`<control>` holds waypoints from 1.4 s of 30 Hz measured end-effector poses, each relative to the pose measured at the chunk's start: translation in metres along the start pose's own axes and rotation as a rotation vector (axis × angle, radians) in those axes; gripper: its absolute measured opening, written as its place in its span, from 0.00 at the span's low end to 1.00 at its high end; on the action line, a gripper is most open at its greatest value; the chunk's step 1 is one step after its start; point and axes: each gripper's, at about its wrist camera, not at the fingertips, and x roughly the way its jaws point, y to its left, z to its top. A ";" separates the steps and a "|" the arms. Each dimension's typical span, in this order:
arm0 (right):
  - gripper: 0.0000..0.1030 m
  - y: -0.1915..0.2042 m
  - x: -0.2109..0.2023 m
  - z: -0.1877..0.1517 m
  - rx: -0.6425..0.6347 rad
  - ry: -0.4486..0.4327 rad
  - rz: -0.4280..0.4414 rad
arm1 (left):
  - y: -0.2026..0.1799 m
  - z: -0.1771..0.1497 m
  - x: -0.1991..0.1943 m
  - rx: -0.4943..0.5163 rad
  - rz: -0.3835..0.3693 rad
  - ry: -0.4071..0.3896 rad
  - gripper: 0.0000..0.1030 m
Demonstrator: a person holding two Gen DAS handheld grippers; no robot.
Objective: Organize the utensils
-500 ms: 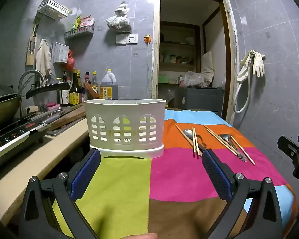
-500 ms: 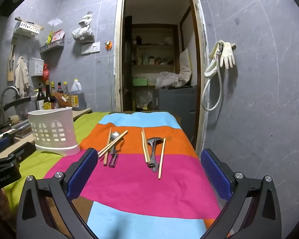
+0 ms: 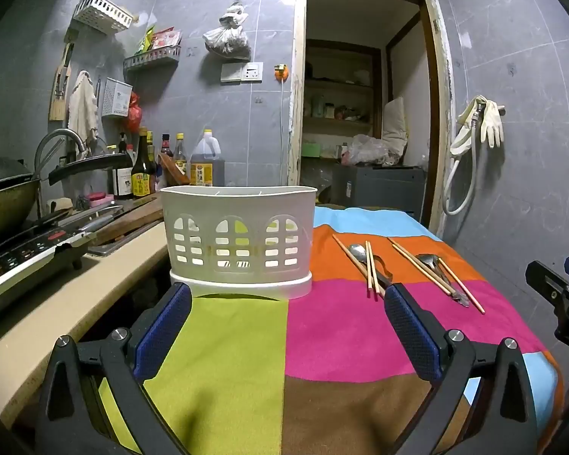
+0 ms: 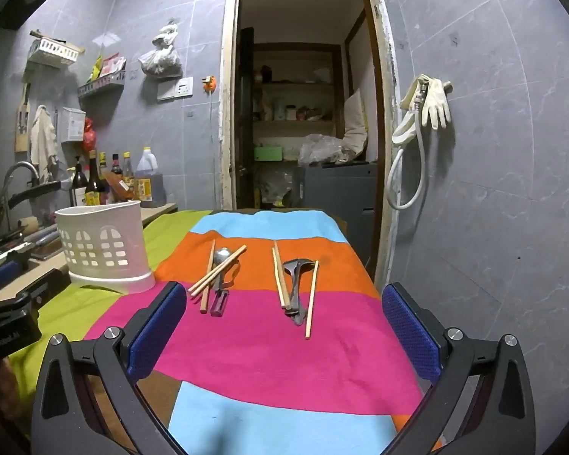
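Striped tablecloth, both grippers spread wide, hovering

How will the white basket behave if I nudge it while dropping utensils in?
The white basket looks like thin, perforated plastic with nothing visible inside, so it is probably light and apt to slide or tip. It stands tall on a narrow base, on a cloth that may bunch. Steadying it with the left hand-held gripper seems wise.

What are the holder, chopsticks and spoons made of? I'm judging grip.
Holder: seemingly white matte plastic, with moulded cut-out windows. Chopsticks: likely wood or bamboo, pale tan and dull. Spoons: apparently metal, grey with a shiny bowl.
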 end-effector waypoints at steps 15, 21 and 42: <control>1.00 0.012 0.006 -0.007 -0.005 0.005 0.020 | 0.002 -0.014 0.008 -0.002 0.001 0.007 0.97; 1.00 0.010 0.005 -0.006 -0.003 0.007 0.022 | 0.005 -0.011 0.006 -0.002 0.000 0.009 0.97; 1.00 0.008 0.004 -0.002 0.000 0.003 0.026 | 0.002 -0.007 0.004 0.003 0.007 0.007 0.97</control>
